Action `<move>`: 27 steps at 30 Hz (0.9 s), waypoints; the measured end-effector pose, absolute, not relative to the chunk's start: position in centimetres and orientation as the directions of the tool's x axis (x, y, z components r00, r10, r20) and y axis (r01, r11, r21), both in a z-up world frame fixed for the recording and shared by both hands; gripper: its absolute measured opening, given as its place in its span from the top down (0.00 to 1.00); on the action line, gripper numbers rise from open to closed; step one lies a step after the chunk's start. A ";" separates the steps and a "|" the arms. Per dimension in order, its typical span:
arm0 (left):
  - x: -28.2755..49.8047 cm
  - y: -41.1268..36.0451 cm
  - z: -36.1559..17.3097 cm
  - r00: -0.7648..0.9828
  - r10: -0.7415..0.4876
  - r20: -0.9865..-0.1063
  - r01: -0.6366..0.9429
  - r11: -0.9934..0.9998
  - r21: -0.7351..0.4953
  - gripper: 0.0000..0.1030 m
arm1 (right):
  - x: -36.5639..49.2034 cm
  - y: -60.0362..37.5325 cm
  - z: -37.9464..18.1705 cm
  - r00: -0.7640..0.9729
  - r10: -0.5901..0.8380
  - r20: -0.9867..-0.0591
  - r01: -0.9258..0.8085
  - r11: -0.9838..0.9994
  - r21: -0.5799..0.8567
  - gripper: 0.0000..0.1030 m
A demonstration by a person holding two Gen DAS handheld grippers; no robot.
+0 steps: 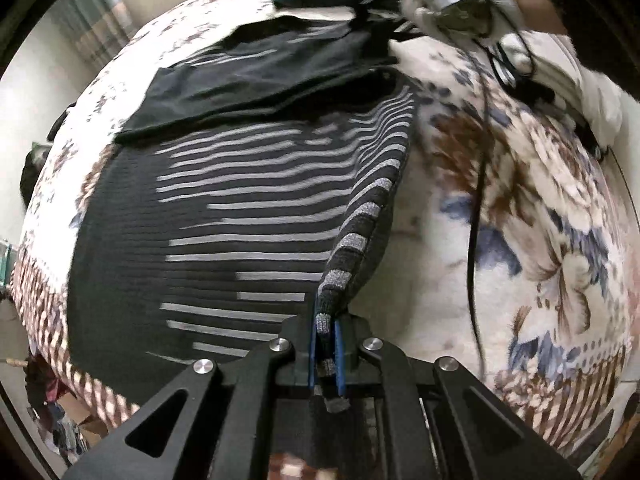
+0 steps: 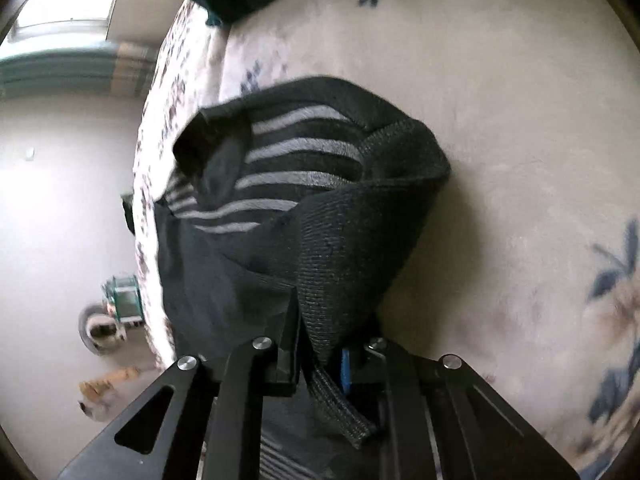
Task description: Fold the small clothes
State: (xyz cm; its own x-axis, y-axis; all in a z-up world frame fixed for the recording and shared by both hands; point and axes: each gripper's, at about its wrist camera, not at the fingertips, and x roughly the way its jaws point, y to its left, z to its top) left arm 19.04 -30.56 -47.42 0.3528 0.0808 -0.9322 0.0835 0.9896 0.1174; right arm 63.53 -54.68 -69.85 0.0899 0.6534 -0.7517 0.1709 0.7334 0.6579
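Left wrist view: the left gripper (image 1: pixel 326 354), jaws clenched on the striped hem, lifts one edge of the sweater (image 1: pixel 224 216) lying on the bed (image 1: pixel 520 216). Toward 1 o'clock, the right gripper (image 2: pixel 320 360) pinches the opposite edge, so both corners can travel together for a fold.

- A home bedroom: a bed (image 1: pixel 520 184) under a floral bedspread.
- Curtains (image 2: pixel 80 68) hang by a window (image 2: pixel 68 0).
- Plain white walls, household clutter on the floor.
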 end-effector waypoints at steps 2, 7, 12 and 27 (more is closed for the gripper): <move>19.1 -29.1 -46.2 0.367 0.085 -0.926 0.059 0.992 0.115 0.96 | 63.5 -54.6 -68.4 0.103 0.662 -0.742 0.198 0.717 0.668 0.86; 19.6 -22.8 -43.2 0.385 0.087 -0.919 -0.055 0.996 0.072 0.96 | 64.7 -50.5 -63.5 0.091 0.597 -0.797 0.181 0.777 0.603 0.86; 20.9 -14.4 -43.1 0.371 0.047 -0.927 -0.200 0.979 -0.030 0.96 | 67.8 -42.1 -59.2 0.045 0.495 -0.868 0.105 0.862 0.497 0.86; 21.6 7.4 -52.9 0.265 -0.099 -0.959 -0.471 0.855 -0.218 0.95 | 74.5 -10.5 -66.0 -0.079 0.229 -0.970 -0.010 0.973 0.231 0.80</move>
